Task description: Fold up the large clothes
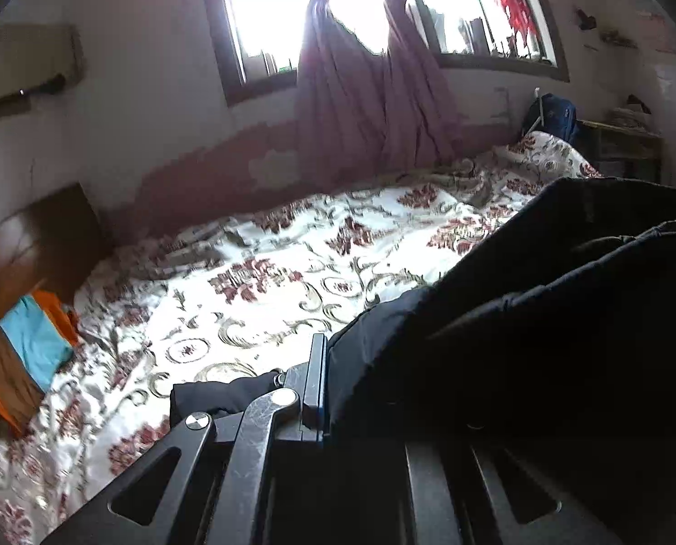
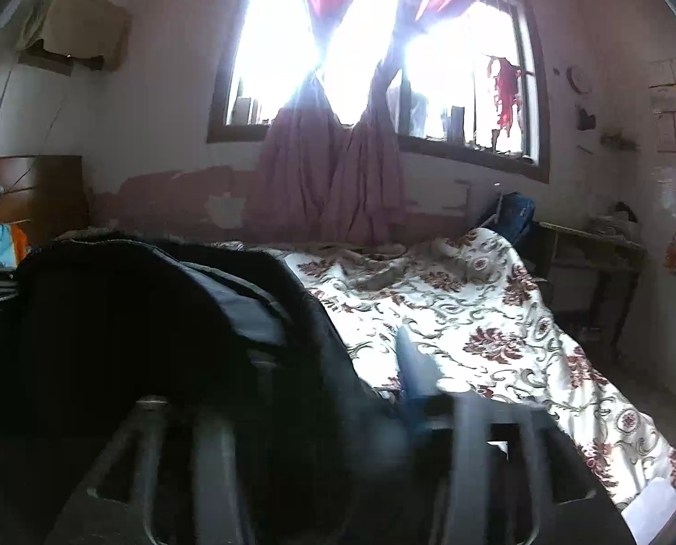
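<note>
Dark garment on the floral bed, held at one side.
The left gripper [image 1: 326, 390] is pinched tight on the dark garment [image 1: 542, 318]; the right gripper [image 2: 338, 390] is blurred, jaws spread, garment draped over its left finger. The garment's lower edge is cut off.

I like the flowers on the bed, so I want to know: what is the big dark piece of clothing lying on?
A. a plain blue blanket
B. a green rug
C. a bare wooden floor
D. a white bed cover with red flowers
D: the dark garment lies spread over the white bed cover, which shows red flower prints and grey swirls in both wrist views.
</note>
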### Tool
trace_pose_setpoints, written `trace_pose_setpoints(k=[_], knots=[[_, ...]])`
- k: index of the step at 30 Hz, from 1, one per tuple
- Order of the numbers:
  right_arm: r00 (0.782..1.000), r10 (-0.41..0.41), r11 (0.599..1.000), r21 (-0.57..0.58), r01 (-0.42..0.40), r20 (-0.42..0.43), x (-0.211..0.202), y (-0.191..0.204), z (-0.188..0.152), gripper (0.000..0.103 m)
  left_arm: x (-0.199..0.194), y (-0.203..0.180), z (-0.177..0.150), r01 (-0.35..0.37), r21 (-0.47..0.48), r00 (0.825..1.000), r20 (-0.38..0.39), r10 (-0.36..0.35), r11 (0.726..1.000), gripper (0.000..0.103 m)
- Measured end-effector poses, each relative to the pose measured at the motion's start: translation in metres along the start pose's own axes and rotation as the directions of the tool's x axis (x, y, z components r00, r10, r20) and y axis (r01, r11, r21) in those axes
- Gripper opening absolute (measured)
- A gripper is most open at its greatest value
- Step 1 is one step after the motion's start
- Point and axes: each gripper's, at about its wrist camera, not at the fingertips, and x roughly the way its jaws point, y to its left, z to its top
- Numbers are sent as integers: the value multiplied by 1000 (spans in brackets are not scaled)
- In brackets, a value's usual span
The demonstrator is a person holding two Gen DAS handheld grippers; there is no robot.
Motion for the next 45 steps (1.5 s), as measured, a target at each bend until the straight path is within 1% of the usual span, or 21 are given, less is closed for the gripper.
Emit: trace_pose_setpoints(k=[2,5,8,10,13,16,17,22,25,26,27,28,29,32,35,37,38,39,41,42,45], knots=[[1000,-1,1000,18,1,30,-8,-7,3,61,8,-1,0,0,-12,1000,-19,0,1000,7],[1000,17,1000,8,-17,19,-12,-12,7,62,17,0,4,-6,-28,999,-37,4,1000,7],[993,89,996,-7,-90,-83,3,-9,4,62,29,0,12,-26,-31,998,-50,25,999,7],[973,122,991,-22,-129,-197,22,-4,-5,62,44,-2,15,-45,-31,995,-89,42,999,7],[939,112,991,-28,-128,-326,47,0,-25,62,76,-4,14,-36,-57,982,-190,24,998,7],[935,116,992,-2,-124,-336,53,-7,-29,62,102,-4,4,14,-123,951,-305,-51,992,8],[937,116,993,7,-120,-331,52,-10,-28,62,103,-2,1,20,-144,948,-312,-65,989,10],[937,141,989,80,-122,-319,50,-25,-25,62,77,8,-2,41,-161,969,-234,-79,986,12],[931,158,985,120,-125,-329,51,-31,-30,63,61,17,0,74,-157,979,-176,-102,985,27],[929,152,985,129,-114,-337,51,-34,-33,63,55,19,1,95,-154,981,-154,-119,984,47],[925,132,986,142,-86,-358,54,-41,-35,66,50,21,3,102,-152,983,-138,-123,983,78],[920,116,986,155,-62,-374,58,-47,-38,66,44,23,5,94,-148,987,-113,-112,984,87],[914,110,983,176,-43,-391,62,-55,-40,66,37,25,8,86,-142,992,-83,-98,986,88],[887,150,964,263,-33,-436,77,-79,-49,66,26,24,17,105,-118,990,-82,-115,987,88],[861,218,934,353,-48,-460,90,-93,-64,66,17,18,18,172,-102,980,-81,-181,980,88],[860,246,920,387,-62,-447,93,-95,-71,65,15,11,13,225,-89,969,-88,-233,970,88],[864,247,919,388,-67,-438,93,-93,-72,53,16,5,9,254,-82,960,-103,-262,964,88],[873,246,921,383,-75,-422,93,-92,-71,34,18,0,5,273,-76,952,-118,-281,959,88],[885,235,926,369,-79,-401,94,-89,-70,18,23,-11,-4,277,-59,949,-142,-283,959,88],[894,238,928,362,-93,-379,94,-88,-68,14,27,-17,-9,276,-54,948,-151,-281,960,88],[909,227,936,337,-104,-349,94,-82,-65,12,35,-27,-19,276,-74,946,-157,-285,958,88]])
